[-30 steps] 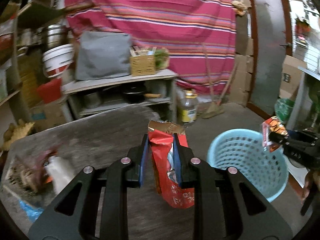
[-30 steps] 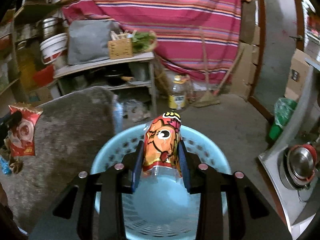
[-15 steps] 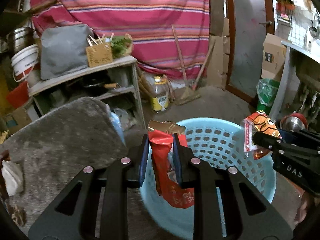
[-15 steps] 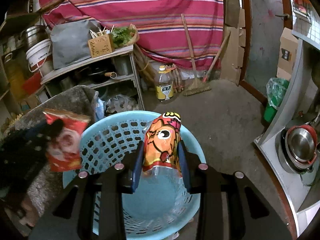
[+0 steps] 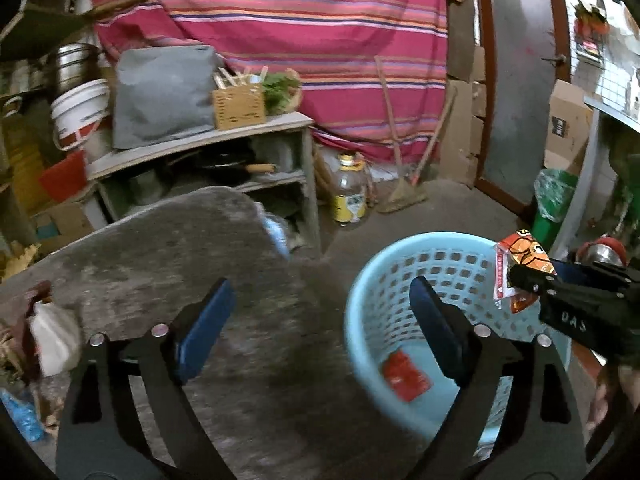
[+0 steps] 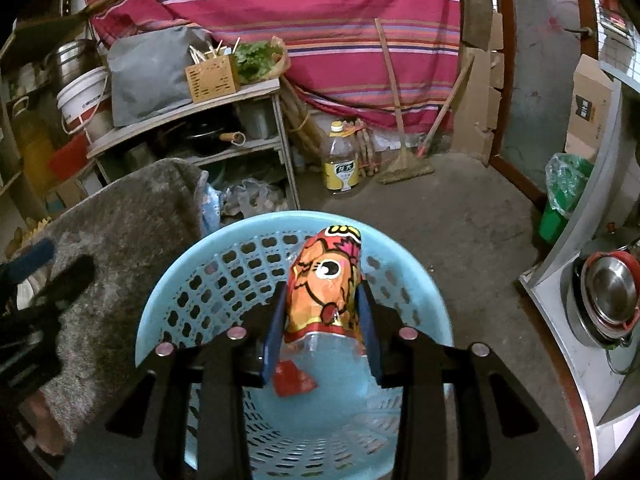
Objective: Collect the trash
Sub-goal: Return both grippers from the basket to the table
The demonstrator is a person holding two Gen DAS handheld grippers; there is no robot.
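Left gripper (image 5: 320,316) tilts downward beside the round light-blue plastic basket (image 5: 362,320), jaws opening, empty; right gripper (image 6: 322,320) above it, jaws opening around an orange cartoon-printed snack packet (image 6: 326,284).

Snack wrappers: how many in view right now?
2. A red wrapper lies on the floor of the blue basket; an orange wrapper is between the right gripper's opening jaws, above the basket. Table clutter may hide more.

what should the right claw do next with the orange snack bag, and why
Probably just finish letting go. The right claw is opening with the orange snack bag between its pads, right above the blue basket. The red wrapper already lies inside, and the left claw is empty.
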